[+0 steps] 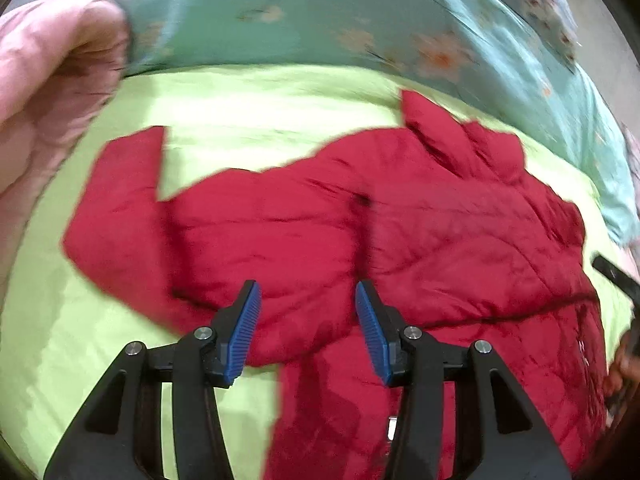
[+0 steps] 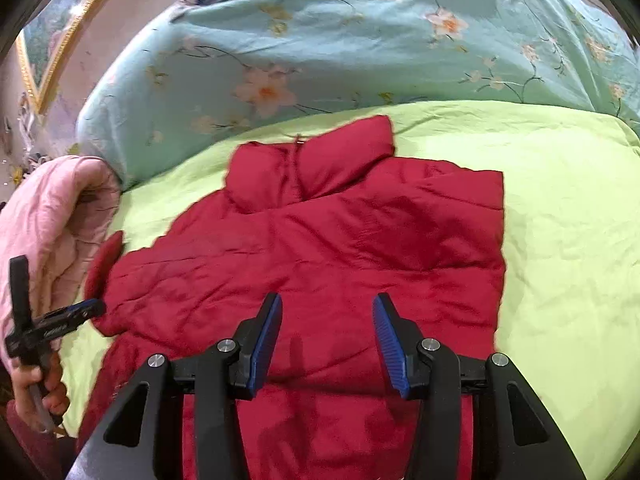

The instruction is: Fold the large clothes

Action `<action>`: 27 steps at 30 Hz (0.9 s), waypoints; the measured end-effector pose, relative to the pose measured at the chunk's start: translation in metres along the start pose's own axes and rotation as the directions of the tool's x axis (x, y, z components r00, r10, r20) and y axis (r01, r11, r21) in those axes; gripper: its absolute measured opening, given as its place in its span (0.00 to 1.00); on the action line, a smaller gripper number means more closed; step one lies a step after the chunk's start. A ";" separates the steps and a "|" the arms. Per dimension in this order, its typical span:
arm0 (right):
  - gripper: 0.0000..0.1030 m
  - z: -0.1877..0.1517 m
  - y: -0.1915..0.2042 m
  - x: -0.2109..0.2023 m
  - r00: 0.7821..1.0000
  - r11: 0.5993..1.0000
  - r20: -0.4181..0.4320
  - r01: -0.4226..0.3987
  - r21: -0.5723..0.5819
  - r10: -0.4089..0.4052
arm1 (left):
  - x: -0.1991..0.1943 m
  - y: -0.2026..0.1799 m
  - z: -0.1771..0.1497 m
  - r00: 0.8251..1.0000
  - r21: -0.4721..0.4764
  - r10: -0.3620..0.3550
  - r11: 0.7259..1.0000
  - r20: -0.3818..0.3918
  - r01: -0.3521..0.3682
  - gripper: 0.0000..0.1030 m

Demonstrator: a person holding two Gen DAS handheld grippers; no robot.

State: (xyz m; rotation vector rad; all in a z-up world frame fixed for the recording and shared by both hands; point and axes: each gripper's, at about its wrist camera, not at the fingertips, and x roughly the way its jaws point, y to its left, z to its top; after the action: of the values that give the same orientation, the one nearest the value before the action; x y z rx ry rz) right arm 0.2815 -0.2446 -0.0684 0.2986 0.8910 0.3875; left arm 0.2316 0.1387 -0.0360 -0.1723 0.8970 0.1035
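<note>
You are holding both grippers above the red quilted puffer jacket, which is lying spread flat on the lime-green bed sheet, collar toward the pale blue floral duvet. Your left gripper is hovering with its jaws apart, gripping nothing. Your right gripper is likewise hanging open over the jacket's lower body. A pink quilted blanket is lying bunched at the sheet's left edge, touching the duvet.

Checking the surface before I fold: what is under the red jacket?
The red jacket lies on a lime-green sheet, visible all around it. Whatever lies directly beneath the jacket is covered.
</note>
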 end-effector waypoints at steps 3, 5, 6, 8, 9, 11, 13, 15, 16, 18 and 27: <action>0.49 -0.007 0.014 -0.009 1.000 0.999 0.006 -0.031 -0.021 0.031 | -0.002 0.023 0.003 0.999 -0.057 0.033 0.998 0.008 -0.032 0.47; 0.51 -0.010 0.023 -0.012 0.999 0.998 0.007 -0.042 -0.043 0.042 | -0.001 0.040 0.006 0.999 -0.100 0.054 0.994 0.006 -0.053 0.47; 0.51 -0.010 0.027 -0.012 0.999 0.998 0.003 -0.045 -0.053 0.045 | -0.002 0.045 0.006 0.998 -0.114 0.060 0.992 0.007 -0.059 0.47; 0.52 -0.012 0.031 -0.010 0.998 0.997 -0.010 -0.055 -0.062 0.055 | -0.002 0.058 0.008 0.997 -0.149 0.077 0.986 0.009 -0.075 0.47; 0.52 -0.014 0.033 -0.009 0.998 0.996 -0.019 -0.066 -0.060 0.065 | -0.002 0.060 0.009 0.996 -0.157 0.085 0.984 0.008 -0.083 0.47; 0.52 -0.016 0.033 -0.007 0.997 0.996 -0.030 -0.072 -0.051 0.071 | -0.002 0.067 0.011 0.995 -0.173 0.099 0.980 0.008 -0.096 0.47; 0.52 -0.019 0.032 -0.006 0.996 0.996 -0.038 -0.078 -0.037 0.077 | -0.001 0.072 0.013 0.994 -0.181 0.113 0.977 0.006 -0.110 0.47; 0.52 -0.022 0.030 -0.005 0.996 0.996 -0.051 -0.080 -0.023 0.079 | 0.000 0.075 0.017 0.992 -0.184 0.124 0.975 0.006 -0.121 0.53; 0.52 -0.024 0.029 -0.005 0.995 0.997 -0.056 -0.079 -0.017 0.078 | 0.001 0.076 0.020 0.991 -0.184 0.133 0.974 0.005 -0.130 0.54; 0.52 -0.027 0.028 -0.006 0.995 0.997 -0.060 -0.081 -0.008 0.081 | 0.006 0.079 0.026 0.988 -0.181 0.156 0.971 -0.004 -0.154 0.64; 0.55 -0.036 0.032 -0.009 0.993 0.995 -0.062 -0.102 0.002 0.102 | 0.048 0.098 0.056 0.957 -0.180 0.274 0.941 -0.101 -0.288 0.75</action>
State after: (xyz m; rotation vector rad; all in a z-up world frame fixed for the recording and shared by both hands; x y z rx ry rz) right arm 0.2413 -0.2174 -0.0703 0.3338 0.9385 0.4940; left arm 0.2889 0.2465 -0.0497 -0.2290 0.9821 0.4544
